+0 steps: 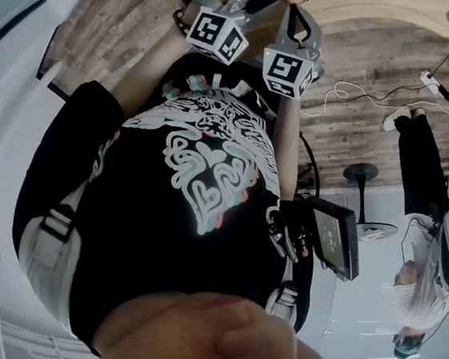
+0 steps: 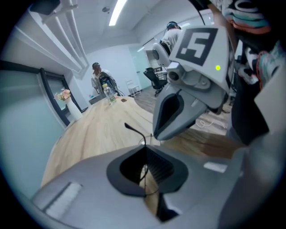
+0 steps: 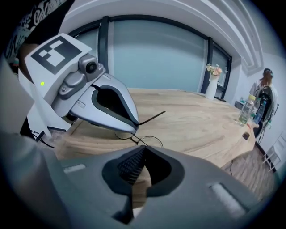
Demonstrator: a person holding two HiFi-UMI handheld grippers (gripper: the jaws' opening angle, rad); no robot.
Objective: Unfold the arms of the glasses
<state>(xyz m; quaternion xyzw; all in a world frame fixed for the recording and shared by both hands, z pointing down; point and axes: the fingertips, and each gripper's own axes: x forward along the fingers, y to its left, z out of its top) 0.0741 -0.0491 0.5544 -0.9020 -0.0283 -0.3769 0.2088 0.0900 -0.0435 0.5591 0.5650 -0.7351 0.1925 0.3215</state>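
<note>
1. We log the left gripper [image 2: 145,152] as closed on the glasses [image 3: 136,138], with a thin wire of the frame running down between its jaws.
2. We log the right gripper [image 3: 145,150] with jaws together, tips just beside the frame. We cannot tell whether they nip it.
3. The glasses sit between the two gripper tips, with the bench [image 3: 201,120] beyond.
4. Progress, in our judgement: one arm [image 3: 152,118] juts out past the left gripper's tip, apparently opened. We cannot make out the second arm, so it is likely still to do.
</note>
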